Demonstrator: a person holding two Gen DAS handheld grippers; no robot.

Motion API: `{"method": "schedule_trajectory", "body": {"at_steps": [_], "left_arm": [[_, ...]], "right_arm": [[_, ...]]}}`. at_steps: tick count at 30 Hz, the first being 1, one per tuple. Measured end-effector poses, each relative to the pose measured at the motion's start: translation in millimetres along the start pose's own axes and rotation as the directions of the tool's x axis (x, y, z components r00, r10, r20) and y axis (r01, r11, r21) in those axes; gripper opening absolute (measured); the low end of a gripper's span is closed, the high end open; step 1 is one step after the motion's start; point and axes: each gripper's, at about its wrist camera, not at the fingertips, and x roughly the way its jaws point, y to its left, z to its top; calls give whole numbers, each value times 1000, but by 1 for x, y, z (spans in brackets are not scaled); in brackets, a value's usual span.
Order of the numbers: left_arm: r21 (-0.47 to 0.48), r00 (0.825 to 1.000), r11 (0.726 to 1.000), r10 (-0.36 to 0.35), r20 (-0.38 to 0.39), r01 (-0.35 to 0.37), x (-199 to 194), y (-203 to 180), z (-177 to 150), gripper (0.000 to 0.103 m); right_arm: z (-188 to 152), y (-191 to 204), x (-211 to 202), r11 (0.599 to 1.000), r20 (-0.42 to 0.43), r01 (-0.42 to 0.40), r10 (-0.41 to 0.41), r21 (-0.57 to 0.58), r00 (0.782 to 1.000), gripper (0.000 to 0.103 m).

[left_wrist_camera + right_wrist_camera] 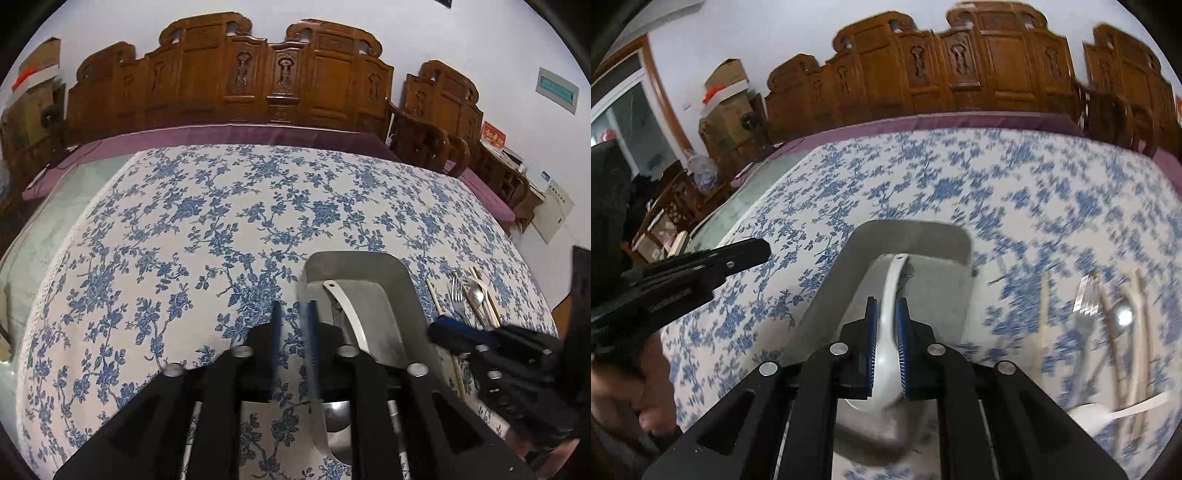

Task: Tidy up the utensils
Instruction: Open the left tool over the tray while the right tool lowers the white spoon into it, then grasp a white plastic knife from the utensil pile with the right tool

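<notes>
Spoon going into the tray

Right tool (886, 332) grips the white spoon (892, 295) over the grey tray (831, 288); left tool (293, 321), narrow and empty, sits beside the tray. Best to lower it flat inside before releasing; remaining cutlery (1108, 306) lies right of the tray.

White spoon (892, 332) lengthwise in grey tray (938, 236), fork (458, 295), chopsticks (487, 299) beside it
</notes>
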Motion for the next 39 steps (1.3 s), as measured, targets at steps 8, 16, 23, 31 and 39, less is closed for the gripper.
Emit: {"method": "schedule_trajectory", "body": {"at_steps": [8,16,23,31,39], "left_arm": [[34,999,999,-30,14,30,-7,-17,0,25],[61,997,995,-76,30,74,-15,-38,0,36],[99,991,987,-130,23,127,-18,-67,-7,46],[147,986,975,-169,3,167,-16,-97,-19,58],[171,982,967,-188,-14,187,-13,-111,-27,61]], "right_arm": [[-8,-38,-62,994,38,103,-101,-47,994,13],[-36,-76,-102,980,20,197,-197,-3,980,16],[-69,-105,-100,963,-65,266,-263,48,963,23],[-90,-123,-76,951,-147,267,-244,156,958,37],[-89,-141,-46,912,-200,299,-249,280,948,51]]}}
